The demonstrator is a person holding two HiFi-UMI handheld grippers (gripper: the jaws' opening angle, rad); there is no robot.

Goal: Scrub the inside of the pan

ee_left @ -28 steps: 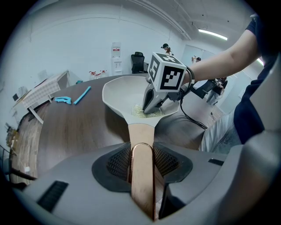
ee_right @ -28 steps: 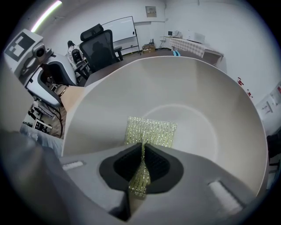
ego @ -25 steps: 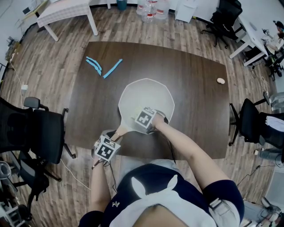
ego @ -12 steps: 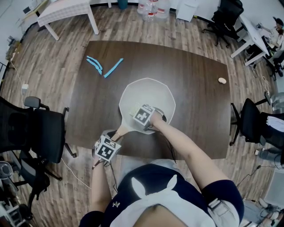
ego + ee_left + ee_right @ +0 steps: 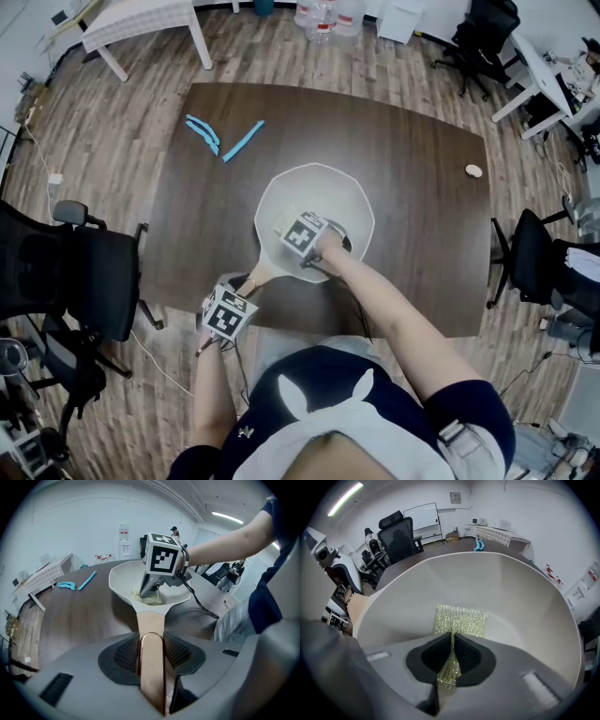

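The white pan (image 5: 330, 190) sits by the middle of the desk's (image 5: 422, 187) near edge. The left gripper (image 5: 151, 658) clamps its copper handle (image 5: 151, 620). The right gripper (image 5: 451, 660) pinches a yellow-green scouring pad (image 5: 460, 619) lying inside the pan.

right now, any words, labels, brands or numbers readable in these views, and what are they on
No words, brands or numbers can be read.
Right gripper, black-and-white marker cube: square pattern, no letters.
Left gripper, black-and-white marker cube: the same.
Small framed wall sign: too small to read.
Red-and-white wall notices: blurred.
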